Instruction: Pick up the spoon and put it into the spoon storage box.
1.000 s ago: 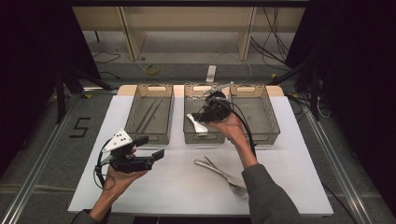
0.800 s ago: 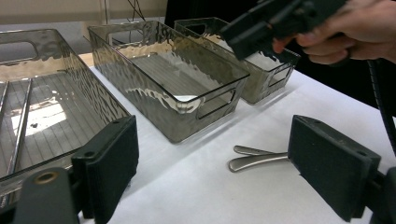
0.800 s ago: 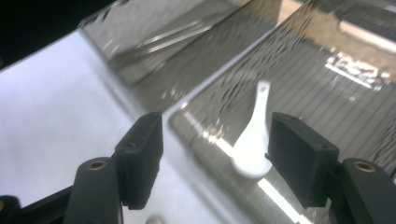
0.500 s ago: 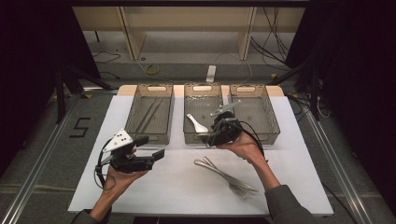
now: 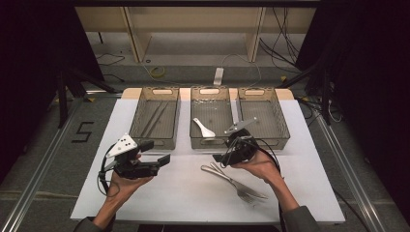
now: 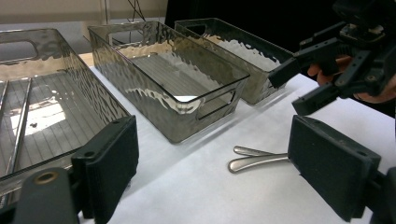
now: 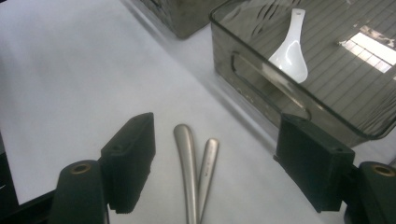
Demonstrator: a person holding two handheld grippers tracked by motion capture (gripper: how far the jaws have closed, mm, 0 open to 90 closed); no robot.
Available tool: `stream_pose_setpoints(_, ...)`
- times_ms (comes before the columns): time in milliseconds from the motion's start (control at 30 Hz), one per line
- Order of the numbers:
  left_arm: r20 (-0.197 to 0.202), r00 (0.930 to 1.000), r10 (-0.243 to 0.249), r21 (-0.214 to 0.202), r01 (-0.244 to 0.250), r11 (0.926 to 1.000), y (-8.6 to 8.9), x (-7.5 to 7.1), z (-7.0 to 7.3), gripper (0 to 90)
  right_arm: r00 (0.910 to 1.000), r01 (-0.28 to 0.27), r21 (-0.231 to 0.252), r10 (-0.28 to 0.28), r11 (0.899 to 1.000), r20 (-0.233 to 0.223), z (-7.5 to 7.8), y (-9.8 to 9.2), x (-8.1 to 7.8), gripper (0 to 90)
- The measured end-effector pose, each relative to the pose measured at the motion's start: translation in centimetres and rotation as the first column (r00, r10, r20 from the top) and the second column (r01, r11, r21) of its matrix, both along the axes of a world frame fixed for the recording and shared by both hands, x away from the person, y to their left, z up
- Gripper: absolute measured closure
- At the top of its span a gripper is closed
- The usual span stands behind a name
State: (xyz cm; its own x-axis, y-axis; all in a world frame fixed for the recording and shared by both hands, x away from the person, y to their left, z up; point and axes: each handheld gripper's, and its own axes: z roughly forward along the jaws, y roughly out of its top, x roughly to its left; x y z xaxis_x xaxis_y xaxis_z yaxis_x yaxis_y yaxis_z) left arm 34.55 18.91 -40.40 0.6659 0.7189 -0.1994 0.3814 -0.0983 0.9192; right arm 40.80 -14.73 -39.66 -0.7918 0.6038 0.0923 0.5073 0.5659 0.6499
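Right claw (image 7: 212, 163) just opened wide and empty, poised over the handle ends of two forks (image 7: 196, 172) lying between its jaws on the tabletop (image 7: 70, 70), long axis running toward the camera, left claw (image 5: 157, 154) farther off.

Two silver forks (image 5: 233, 182) lie side by side, touching, flat on white table (image 5: 169, 198).

Lab recording bay: black curtains (image 5: 43, 43), aluminium rails (image 5: 38, 188), loose floor cables (image 5: 285, 34).
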Motion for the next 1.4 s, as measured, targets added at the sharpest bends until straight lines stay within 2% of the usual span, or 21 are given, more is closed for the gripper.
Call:
stream_pose_setpoints(100, 0.000, 1.0000, 0.001, -0.001, -0.001, 1.0000, 0.0, 0.0, 0.0, 16.0, 0.9999, -0.008, -0.006, 0.008, 1.000, 0.011, 0.1, -0.2, -0.4, 28.0)
stream_pose_setpoints(333, -0.001, 1.0000, -0.001, 0.001, 0.001, 1.0000, -0.2, 0.0, 0.0, 16.0, 0.9996, -0.016, -0.024, 0.016, 1.000, -0.023, -0.6, -0.3, -1.2, 27.6)
stream_pose_setpoints(500, -0.002, 1.0000, -0.004, 0.007, 0.004, 1.0000, -0.3, 0.1, 0.0, 16.0, 0.9988, -0.040, -0.062, 0.038, 0.997, -0.032, -1.4, -0.4, -1.5, 27.7)
stream_pose_setpoints(567, -0.003, 1.0000, -0.001, 0.001, 0.001, 1.0000, -0.3, 0.1, 0.1, 16.0, 0.9983, -0.036, -0.086, 0.032, 0.996, -0.049, -1.8, -0.4, -1.7, 27.7)
stream_pose_setpoints(933, -0.002, 1.0000, -0.003, -0.002, 0.003, 1.0000, -0.3, 0.1, 0.1, 16.0, 0.9936, -0.042, -0.131, 0.028, 0.990, -0.109, -3.0, -0.5, -1.8, 27.6)
stream_pose_setpoints(1000, -0.002, 1.0000, -0.003, 0.000, 0.003, 1.0000, -0.3, 0.1, 0.1, 16.0, 0.9926, -0.041, -0.152, 0.023, 0.987, -0.119, -3.3, -0.5, -1.9, 27.0)
stream_pose_setpoints(1400, -0.001, 1.0000, -0.004, -0.003, 0.004, 1.0000, -0.3, 0.0, 0.1, 16.0, 0.9900, -0.044, -0.182, 0.019, 0.982, -0.140, -4.4, -0.7, -2.2, 27.0)
